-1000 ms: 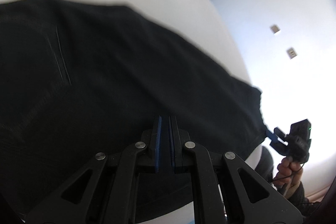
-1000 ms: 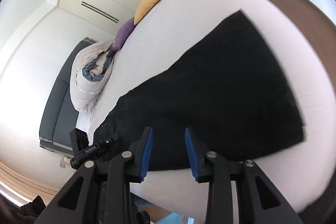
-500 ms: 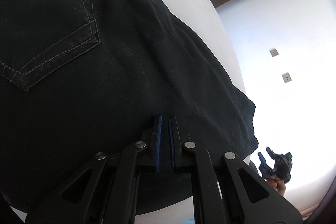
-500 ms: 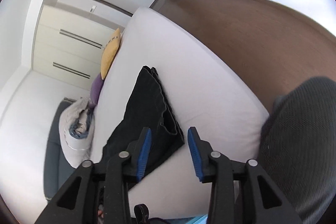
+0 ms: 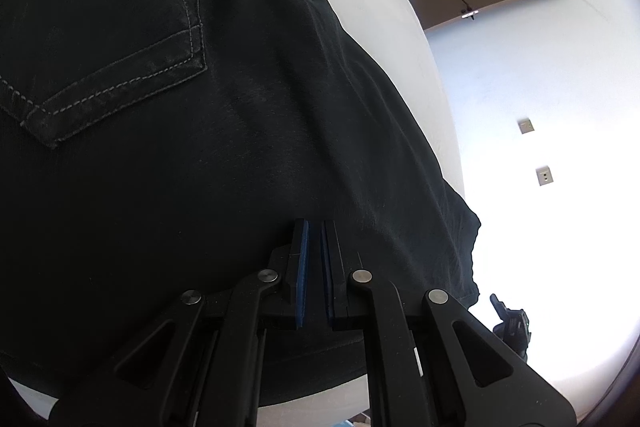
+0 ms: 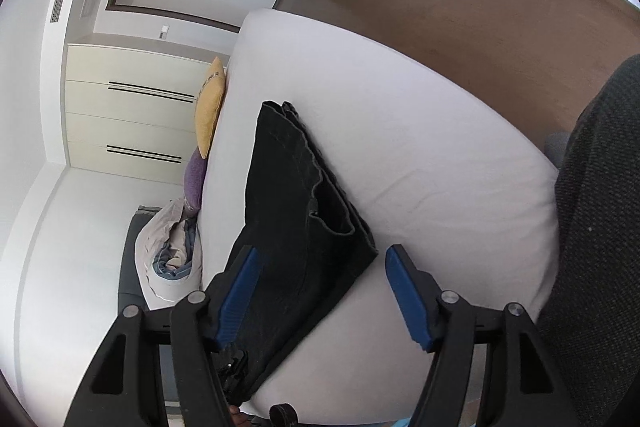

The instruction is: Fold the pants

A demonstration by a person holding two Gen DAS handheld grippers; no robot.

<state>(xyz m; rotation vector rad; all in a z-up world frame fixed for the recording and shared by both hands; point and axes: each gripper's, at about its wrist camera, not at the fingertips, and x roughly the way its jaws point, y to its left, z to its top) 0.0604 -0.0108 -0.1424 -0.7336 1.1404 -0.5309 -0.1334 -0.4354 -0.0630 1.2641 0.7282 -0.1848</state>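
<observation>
The black pants (image 6: pixel 296 227) lie on the white mattress (image 6: pixel 420 147), near its edge, folded into a long dark shape. In the left wrist view the pants (image 5: pixel 200 147) fill most of the picture, and a back pocket (image 5: pixel 120 59) with pale stitching shows at about ten o'clock.

The left gripper (image 5: pixel 314 251) sits low over the pants, at six o'clock in its view. Its blue pads are nearly together with only a thin slit between them (clenched), and I cannot tell if any cloth is caught there.

The right gripper (image 6: pixel 316 267) has its jaws spread wide apart, and they have just been opening. A corner of the pants shows between the blue fingers (image 6: pixel 240 291), but the pads do not press on it.

A yellow pillow (image 6: pixel 210 107) and a purple pillow (image 6: pixel 194 183) rest at the mattress edge, at about nine o'clock. A rolled blanket (image 6: pixel 168 259) lies below them. A cream wardrobe (image 6: pixel 128 107) stands behind.
</observation>
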